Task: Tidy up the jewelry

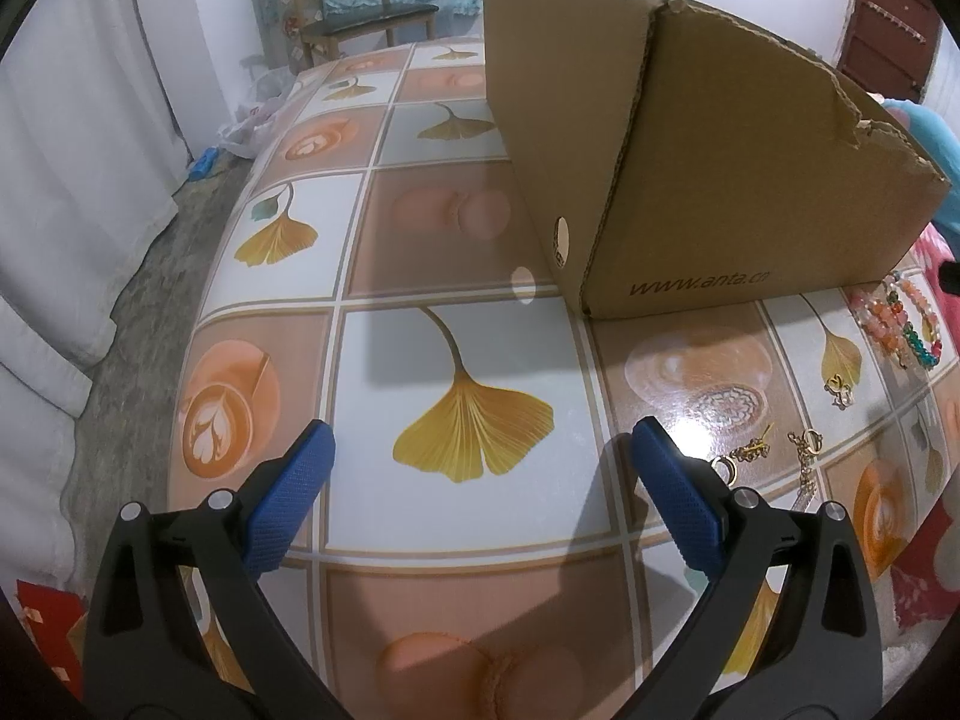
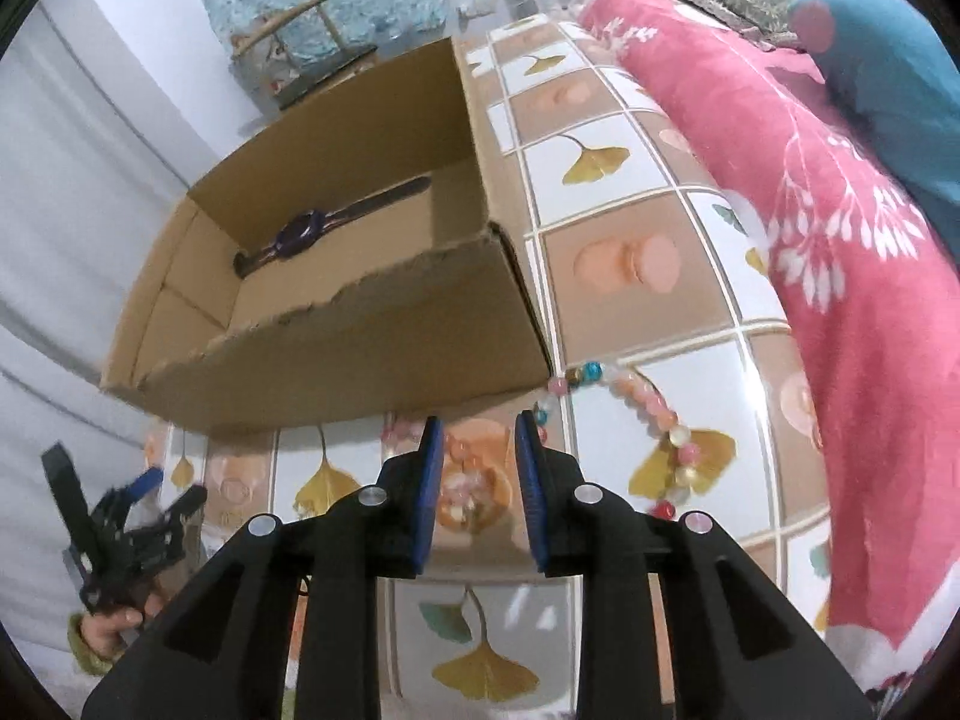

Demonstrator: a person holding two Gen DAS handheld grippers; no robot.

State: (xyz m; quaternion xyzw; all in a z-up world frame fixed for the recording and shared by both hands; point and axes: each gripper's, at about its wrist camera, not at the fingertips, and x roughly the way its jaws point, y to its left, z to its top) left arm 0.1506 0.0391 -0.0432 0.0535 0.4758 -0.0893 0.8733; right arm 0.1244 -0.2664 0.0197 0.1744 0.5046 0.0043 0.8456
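Observation:
A brown cardboard box [image 1: 708,138] stands on the tiled table; in the right wrist view the box [image 2: 360,324] is open and a dark wristwatch [image 2: 318,228] lies inside. Beaded bracelets [image 1: 900,318] lie to the right of the box, and gold chains and small pieces [image 1: 780,456] lie nearer. My left gripper [image 1: 480,450] is open and empty above the table, left of the chains. My right gripper [image 2: 478,426] hovers over the beaded bracelets [image 2: 648,408] with its jaws partly open and nothing between them. The left gripper also shows in the right wrist view [image 2: 138,510].
The table [image 1: 456,324] has a glossy cover with ginkgo leaf and coffee patterns. A pink floral quilt [image 2: 810,210] lies along the table's right side. A wooden chair [image 1: 360,6] stands beyond the far end. The floor drops off at the left edge.

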